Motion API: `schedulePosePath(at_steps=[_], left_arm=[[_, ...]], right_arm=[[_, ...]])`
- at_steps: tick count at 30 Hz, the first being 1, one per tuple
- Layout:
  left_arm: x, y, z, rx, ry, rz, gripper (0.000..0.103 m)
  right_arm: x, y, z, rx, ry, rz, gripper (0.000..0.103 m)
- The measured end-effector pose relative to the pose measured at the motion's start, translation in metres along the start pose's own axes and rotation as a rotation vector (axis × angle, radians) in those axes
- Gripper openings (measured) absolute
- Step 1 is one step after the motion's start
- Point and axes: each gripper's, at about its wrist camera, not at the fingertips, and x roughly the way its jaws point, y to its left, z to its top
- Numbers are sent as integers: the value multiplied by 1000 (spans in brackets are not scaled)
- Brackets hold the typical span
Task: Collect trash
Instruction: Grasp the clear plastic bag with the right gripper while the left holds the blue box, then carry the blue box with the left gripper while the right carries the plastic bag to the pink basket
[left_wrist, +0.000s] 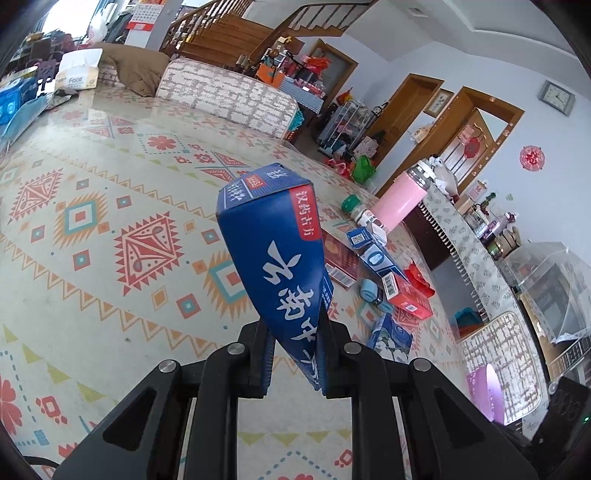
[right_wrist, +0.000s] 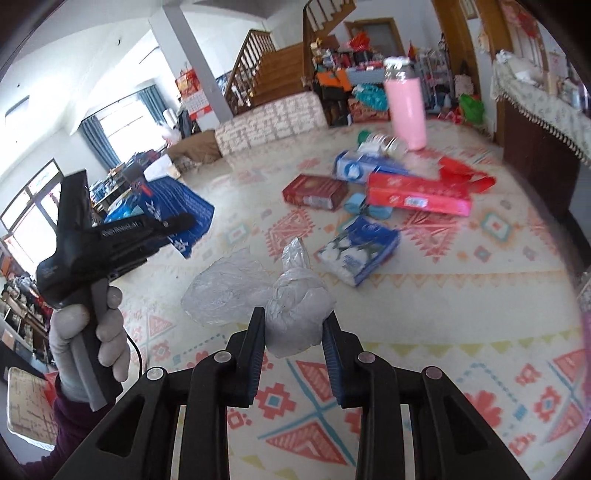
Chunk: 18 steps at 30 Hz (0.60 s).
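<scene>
On the patterned table (right_wrist: 461, 314), the right gripper (right_wrist: 295, 347) squeezes a crumpled clear plastic bag (right_wrist: 295, 306) – its fingers are closed tight on both sides. The left gripper (left_wrist: 295, 354) pinches a flat blue box (left_wrist: 280, 251) by one end, fingers almost together, holding it up off the table. More boxes (right_wrist: 417, 192) and a pink bottle (right_wrist: 404, 107) sit farther back.
</scene>
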Motion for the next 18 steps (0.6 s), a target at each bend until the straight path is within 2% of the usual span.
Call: schedulePosePath(at_steps=[10, 18], left_arm=[[9, -11, -6, 41, 29, -14, 18], [14, -38, -22, 142, 30, 2, 18]], right_arm=[[-31, -14, -4, 24, -36, -38, 32], [-91, -66, -29, 104, -112, -142, 32]])
